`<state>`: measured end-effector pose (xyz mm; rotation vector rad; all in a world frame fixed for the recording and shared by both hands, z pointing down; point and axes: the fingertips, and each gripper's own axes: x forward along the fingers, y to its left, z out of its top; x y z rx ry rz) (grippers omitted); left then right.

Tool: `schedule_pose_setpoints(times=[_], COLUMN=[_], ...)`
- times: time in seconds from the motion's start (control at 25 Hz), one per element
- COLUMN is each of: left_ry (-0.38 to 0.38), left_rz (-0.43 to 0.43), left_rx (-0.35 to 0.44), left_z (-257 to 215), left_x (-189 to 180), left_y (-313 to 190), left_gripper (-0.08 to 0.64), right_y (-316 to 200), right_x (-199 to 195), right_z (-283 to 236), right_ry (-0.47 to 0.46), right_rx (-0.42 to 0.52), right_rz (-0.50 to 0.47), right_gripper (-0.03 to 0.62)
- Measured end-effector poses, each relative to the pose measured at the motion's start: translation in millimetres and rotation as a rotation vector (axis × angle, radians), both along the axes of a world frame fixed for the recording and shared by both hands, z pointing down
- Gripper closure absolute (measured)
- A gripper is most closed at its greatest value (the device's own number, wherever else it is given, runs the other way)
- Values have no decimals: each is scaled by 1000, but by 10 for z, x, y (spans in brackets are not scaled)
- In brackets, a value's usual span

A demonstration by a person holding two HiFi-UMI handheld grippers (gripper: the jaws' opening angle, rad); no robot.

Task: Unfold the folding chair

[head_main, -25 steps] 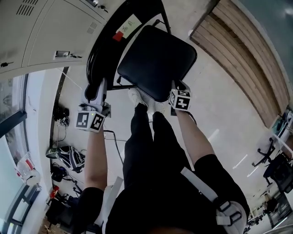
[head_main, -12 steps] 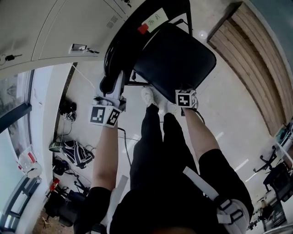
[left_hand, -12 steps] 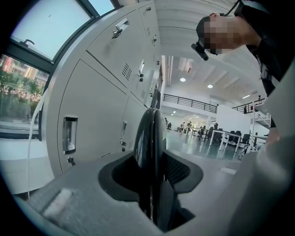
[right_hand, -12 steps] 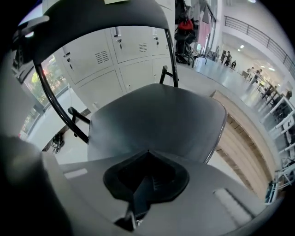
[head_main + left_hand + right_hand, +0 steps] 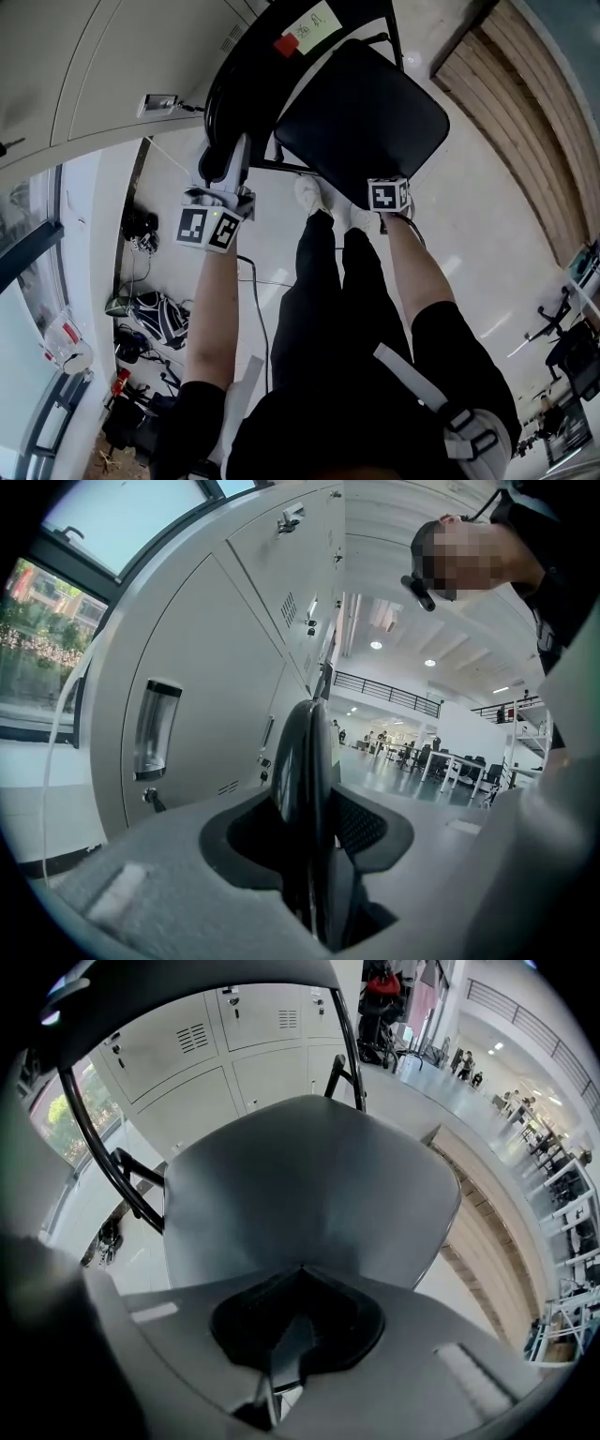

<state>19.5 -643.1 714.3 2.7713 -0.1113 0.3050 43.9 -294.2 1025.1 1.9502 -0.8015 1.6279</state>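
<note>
While the left gripper (image 5: 314, 874) clamps hard on the black frame tube (image 5: 302, 761) at the backrest's side, the right gripper (image 5: 286, 1354) has its jaws almost together, pinching the front edge of the padded seat (image 5: 300, 1194). The folding chair (image 5: 366, 112) stands on the floor just ahead of the person's feet, lockers (image 5: 103, 66) behind it. It looks stiff and fairly heavy (steel tube, probably a slick vinyl pad), so the frame is the surer hold, and the seat should pivot.
</note>
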Motion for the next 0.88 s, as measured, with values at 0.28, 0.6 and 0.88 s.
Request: schedule_pose_setpoints(times=[0.28, 0.6, 0.88], left_ry=[-8, 13, -21], left_rz=[-5, 3, 17], left_rx=[-45, -53, -14], left_z=[186, 286, 304], left_x=[-5, 13, 8], left_y=[-172, -197, -191], left_gripper=[394, 393, 379], right_y=[35, 130, 89], right_x=[-64, -99, -55], right_z=[181, 285, 204], right_ry=[-13, 4, 13], right_rx=[-32, -72, -54], right_rz=[1, -21, -39], right_gripper=[588, 586, 588])
